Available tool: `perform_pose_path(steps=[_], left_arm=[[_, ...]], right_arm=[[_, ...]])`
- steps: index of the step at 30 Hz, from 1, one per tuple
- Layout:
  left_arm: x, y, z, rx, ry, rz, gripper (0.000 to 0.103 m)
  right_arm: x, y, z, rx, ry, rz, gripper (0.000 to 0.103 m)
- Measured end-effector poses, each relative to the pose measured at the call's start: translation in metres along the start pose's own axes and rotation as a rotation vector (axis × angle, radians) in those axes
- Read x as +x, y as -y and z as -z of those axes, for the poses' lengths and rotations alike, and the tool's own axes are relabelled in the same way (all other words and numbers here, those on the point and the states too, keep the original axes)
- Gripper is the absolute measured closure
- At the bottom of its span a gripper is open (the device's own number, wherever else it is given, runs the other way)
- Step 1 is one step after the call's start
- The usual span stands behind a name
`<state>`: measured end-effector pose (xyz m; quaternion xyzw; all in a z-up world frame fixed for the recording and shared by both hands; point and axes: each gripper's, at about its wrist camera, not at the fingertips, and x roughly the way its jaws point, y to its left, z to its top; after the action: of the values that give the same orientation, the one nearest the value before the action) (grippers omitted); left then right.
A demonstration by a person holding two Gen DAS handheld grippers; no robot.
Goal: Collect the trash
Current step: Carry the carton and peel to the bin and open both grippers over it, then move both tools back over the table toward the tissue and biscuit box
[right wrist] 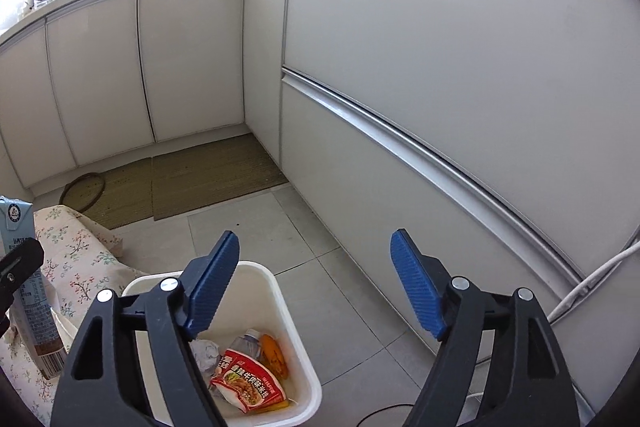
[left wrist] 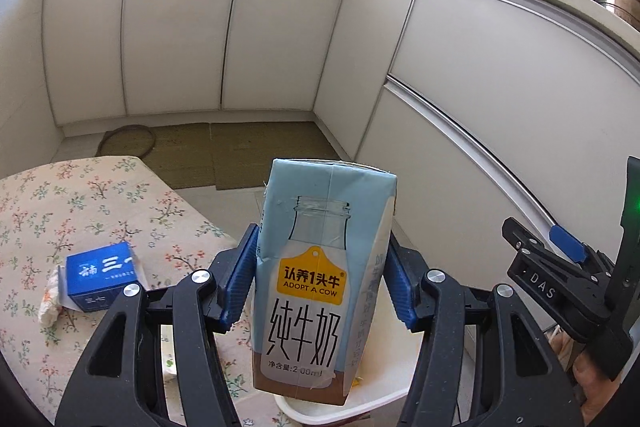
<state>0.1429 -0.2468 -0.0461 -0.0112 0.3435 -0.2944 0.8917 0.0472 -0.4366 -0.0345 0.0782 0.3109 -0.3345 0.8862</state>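
Observation:
My left gripper (left wrist: pixel 320 251) is shut on a light-blue milk carton (left wrist: pixel 316 327), upright between the blue pads. It hangs over the rim of a white bin (left wrist: pixel 380 399). A small blue box (left wrist: pixel 102 277) and a crumpled tissue (left wrist: pixel 52 303) lie on the floral-cloth table (left wrist: pixel 60 211). My right gripper (right wrist: pixel 316 243) stands open and empty above the white bin (right wrist: pixel 280 291). The bin holds a red snack packet (right wrist: pixel 248 379), crumpled paper (right wrist: pixel 206 355), a plastic bottle (right wrist: pixel 248 343) and an orange wrapper (right wrist: pixel 274 355). The carton (right wrist: pixel 20 247) shows at the left edge.
White kitchen cabinets (right wrist: pixel 400 67) wrap around the back and right. A green-brown mat (right wrist: pixel 208 179) lies on the grey tiled floor (right wrist: pixel 320 267) in the corner, with a dark ring (right wrist: pixel 82 193) on it. A white cable (right wrist: pixel 592 279) runs along the cabinet base.

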Motion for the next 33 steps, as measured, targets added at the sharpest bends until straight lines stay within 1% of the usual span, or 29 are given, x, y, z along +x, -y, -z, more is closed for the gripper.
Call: perform_pose_path(steps=[3,5,6,7,10,12,15,18,25,31,33], left_arm=[[0.015,0.007,0.004,-0.003,-0.02,0.032,0.046],[0.024,0.009,0.006,-0.02,-0.036,0.045,0.036],[0.027,0.009,0.007,-0.028,-0.039,0.047,0.028],[0.029,0.01,0.009,-0.03,-0.037,0.039,0.024],[0.031,0.011,0.012,-0.017,-0.038,0.017,0.021],[0.029,0.01,0.012,-0.016,-0.037,-0.008,0.019],[0.022,0.009,0.012,-0.005,-0.02,-0.09,0.018],[0.014,0.004,0.009,-0.009,-0.001,-0.137,0.018],[-0.005,-0.018,0.004,-0.034,0.019,-0.192,0.018],[-0.021,-0.049,0.005,-0.075,0.027,-0.235,0.018],[-0.026,-0.061,0.004,-0.092,0.032,-0.25,0.016]], right_arm=[[0.003,0.01,0.004,0.01,-0.007,0.027,0.025],[0.004,0.012,0.007,0.008,-0.004,0.047,0.021],[0.004,0.013,0.008,0.008,-0.001,0.057,0.019],[0.004,0.014,0.008,0.007,0.003,0.064,0.018],[0.004,0.011,0.008,0.006,0.009,0.072,0.017],[0.003,0.005,0.006,0.005,0.017,0.076,0.014],[-0.001,-0.006,0.004,-0.008,0.035,0.069,0.014],[-0.007,-0.017,0.005,-0.032,0.054,0.065,0.014],[-0.018,-0.044,0.003,-0.061,0.071,0.028,0.014],[-0.026,-0.077,0.003,-0.097,0.081,-0.012,0.014],[-0.03,-0.091,0.005,-0.115,0.089,-0.031,0.014]])
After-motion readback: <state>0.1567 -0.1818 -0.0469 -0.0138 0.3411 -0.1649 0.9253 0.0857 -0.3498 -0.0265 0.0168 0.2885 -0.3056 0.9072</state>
